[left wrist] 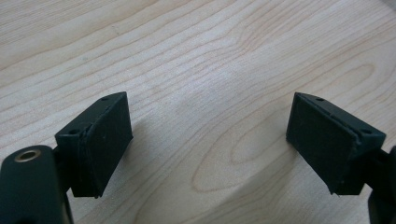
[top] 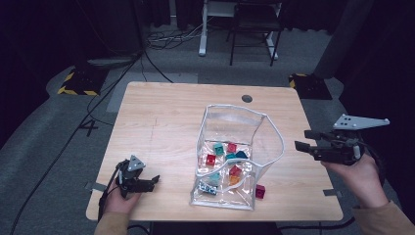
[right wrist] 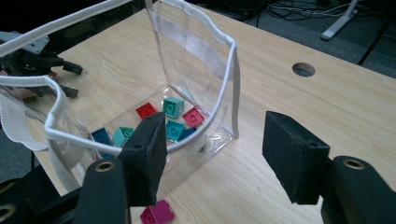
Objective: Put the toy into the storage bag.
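- Nearest the high camera, at the front left of the surface (top: 161, 112), the left gripper (top: 155, 180) lies low in a hand, its fingers (left wrist: 105, 140) spread wide with nothing between them.
- Seen from the left gripper view, those fingers are flat black pads, matte and wedge-shaped, over bare pale wood with a wavy grain.
- Right of that gripper, at the middle of the surface, stands a clear plastic bag (top: 230, 132) with white piping along its edges; its sides are glossy, creased and sagging, and its mouth gapes upward.
- Small plastic bricks (top: 222, 161) lie loose on the bag's bottom: red, teal, dark blue and orange, each boxy with studs on top.
- One magenta brick (top: 260, 191) sits outside, on the wood just beside the bag's front right corner.
- In the right gripper view this magenta brick (right wrist: 157, 214) lies low near the bottom edge, under the left-hand finger (right wrist: 149, 149), not between the two pads.
- Farthest right, the right gripper (top: 300, 140) is held in a hand above the surface's right edge, well apart from the bag, with a grey three-cornered plate on top.
- Its fingers are spread too, blocky black pads with nothing pinched; the bag's near corner shows between and behind them.
- A round hole (top: 247, 98) pierces the wood near the far edge.
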`<action>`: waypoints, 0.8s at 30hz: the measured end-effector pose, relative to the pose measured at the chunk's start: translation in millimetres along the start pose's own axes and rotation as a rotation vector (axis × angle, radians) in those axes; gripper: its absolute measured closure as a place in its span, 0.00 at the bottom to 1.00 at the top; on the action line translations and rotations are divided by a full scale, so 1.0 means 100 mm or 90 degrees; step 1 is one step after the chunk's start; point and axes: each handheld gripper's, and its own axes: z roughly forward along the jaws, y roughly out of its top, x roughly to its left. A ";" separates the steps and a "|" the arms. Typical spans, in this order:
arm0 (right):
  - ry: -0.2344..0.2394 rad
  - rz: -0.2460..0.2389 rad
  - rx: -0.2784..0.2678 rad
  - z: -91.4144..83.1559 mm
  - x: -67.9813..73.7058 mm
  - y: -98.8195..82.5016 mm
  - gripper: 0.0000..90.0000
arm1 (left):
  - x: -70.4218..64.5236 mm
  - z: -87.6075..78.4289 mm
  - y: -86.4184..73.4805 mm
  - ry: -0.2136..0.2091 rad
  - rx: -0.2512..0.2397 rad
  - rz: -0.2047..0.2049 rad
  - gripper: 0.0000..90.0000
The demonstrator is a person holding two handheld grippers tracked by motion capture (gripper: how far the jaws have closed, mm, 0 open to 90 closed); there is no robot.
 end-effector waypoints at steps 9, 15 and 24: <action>-0.009 0.010 -0.010 0.03 0.03 -0.29 0.45 | 0.00 0.00 0.00 0.000 0.000 0.000 0.16; -0.002 0.025 -0.012 0.14 0.07 -0.52 0.45 | 0.00 0.00 0.00 0.000 0.000 0.000 0.16; 0.012 0.043 0.017 0.45 0.20 -0.96 0.45 | 0.00 0.00 0.00 0.000 0.000 0.000 0.16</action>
